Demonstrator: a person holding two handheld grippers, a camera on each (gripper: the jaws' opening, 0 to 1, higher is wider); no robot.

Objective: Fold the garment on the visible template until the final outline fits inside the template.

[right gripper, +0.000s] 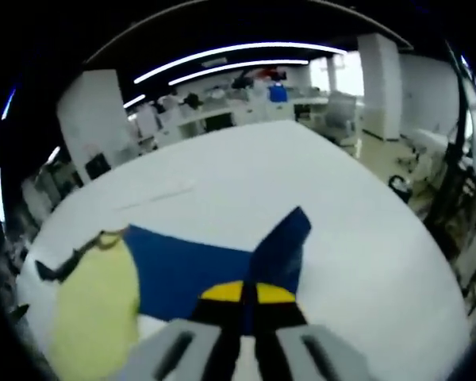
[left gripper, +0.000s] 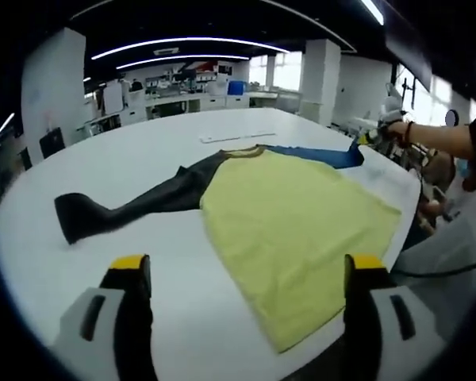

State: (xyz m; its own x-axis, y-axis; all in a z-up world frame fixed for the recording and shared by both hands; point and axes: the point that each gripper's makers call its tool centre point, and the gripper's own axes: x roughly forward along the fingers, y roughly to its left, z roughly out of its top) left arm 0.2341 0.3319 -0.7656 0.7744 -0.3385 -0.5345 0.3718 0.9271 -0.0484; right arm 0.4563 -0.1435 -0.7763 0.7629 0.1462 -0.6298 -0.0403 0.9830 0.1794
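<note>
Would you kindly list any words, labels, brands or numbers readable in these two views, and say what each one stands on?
None can be read.
The garment shows plain yellow, blue and black cloth, with no print.
The paper sheet on the white table is too small to read.
Background shelf items are blurred.

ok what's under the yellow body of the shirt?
The white table shows around the yellow body. The black sleeve and blue sleeve stick out from its sides. Any template beneath is covered, so I can't tell. The right tool is shut on the blue sleeve.
</note>
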